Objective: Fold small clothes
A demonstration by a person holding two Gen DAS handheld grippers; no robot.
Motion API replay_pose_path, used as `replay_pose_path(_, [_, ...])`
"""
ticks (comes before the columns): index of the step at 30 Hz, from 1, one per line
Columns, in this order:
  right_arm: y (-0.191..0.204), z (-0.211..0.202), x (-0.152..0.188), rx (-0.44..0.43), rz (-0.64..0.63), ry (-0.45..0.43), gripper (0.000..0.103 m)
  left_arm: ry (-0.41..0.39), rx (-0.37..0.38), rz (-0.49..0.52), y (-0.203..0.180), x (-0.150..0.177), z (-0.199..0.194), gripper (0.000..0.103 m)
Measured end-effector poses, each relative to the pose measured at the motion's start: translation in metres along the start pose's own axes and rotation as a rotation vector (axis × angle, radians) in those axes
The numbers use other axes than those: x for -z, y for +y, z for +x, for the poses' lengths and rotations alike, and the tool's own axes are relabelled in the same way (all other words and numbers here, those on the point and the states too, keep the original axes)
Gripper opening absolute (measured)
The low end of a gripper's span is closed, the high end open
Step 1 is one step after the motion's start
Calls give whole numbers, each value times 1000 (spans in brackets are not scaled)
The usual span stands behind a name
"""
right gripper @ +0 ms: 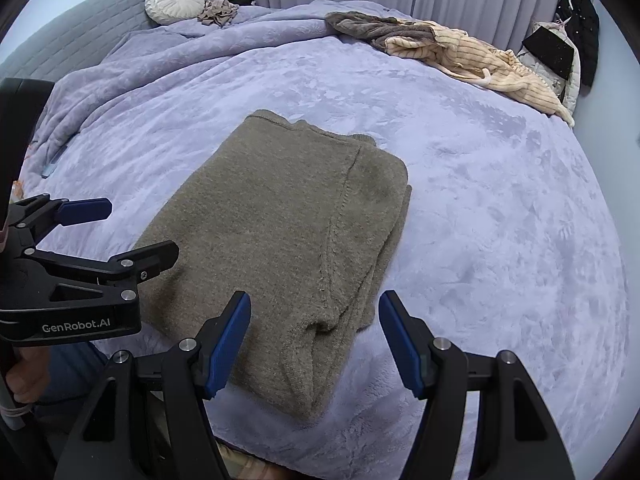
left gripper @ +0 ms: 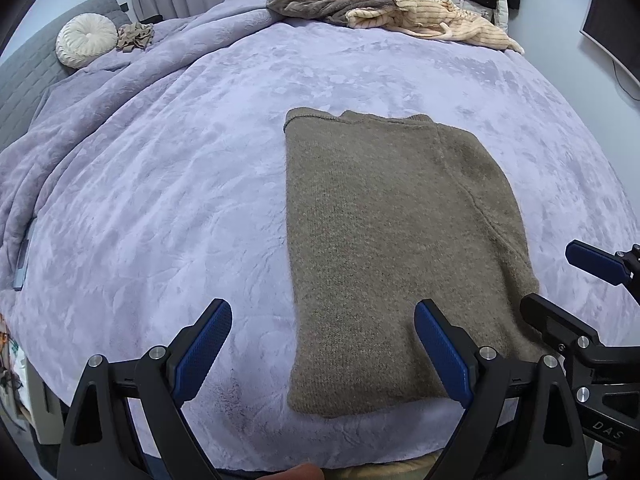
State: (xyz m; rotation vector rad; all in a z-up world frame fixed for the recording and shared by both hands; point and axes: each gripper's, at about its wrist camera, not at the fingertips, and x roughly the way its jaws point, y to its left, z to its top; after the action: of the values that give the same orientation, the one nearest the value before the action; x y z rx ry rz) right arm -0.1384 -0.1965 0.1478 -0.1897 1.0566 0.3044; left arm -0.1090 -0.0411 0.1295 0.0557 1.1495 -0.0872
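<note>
A taupe knit sweater (left gripper: 384, 248) (right gripper: 280, 224) lies folded into a long rectangle on the lilac bedspread (left gripper: 168, 184) (right gripper: 500, 220), its sleeves tucked in. My left gripper (left gripper: 323, 346) hovers open over the sweater's near left corner, with nothing between its blue pads. My right gripper (right gripper: 315, 340) stands open above the near right corner, also empty. In the right wrist view the left gripper (right gripper: 124, 232) shows at the left edge; in the left wrist view the right gripper (left gripper: 560, 280) shows at the right edge.
A heap of brown and cream striped clothes (left gripper: 384, 10) (right gripper: 440, 48) lies at the far side of the bed. A round white cushion (left gripper: 86, 40) (right gripper: 174, 0) and a small beige garment (left gripper: 135, 36) (right gripper: 218, 12) sit at the grey headboard. Dark coats (right gripper: 576, 40) hang at the far right.
</note>
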Motion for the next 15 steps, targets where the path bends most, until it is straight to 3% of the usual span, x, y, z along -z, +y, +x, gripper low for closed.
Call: replay_pose_path(15, [8, 0, -2, 27, -21, 36, 70, 6, 34, -28, 12, 1, 5, 93])
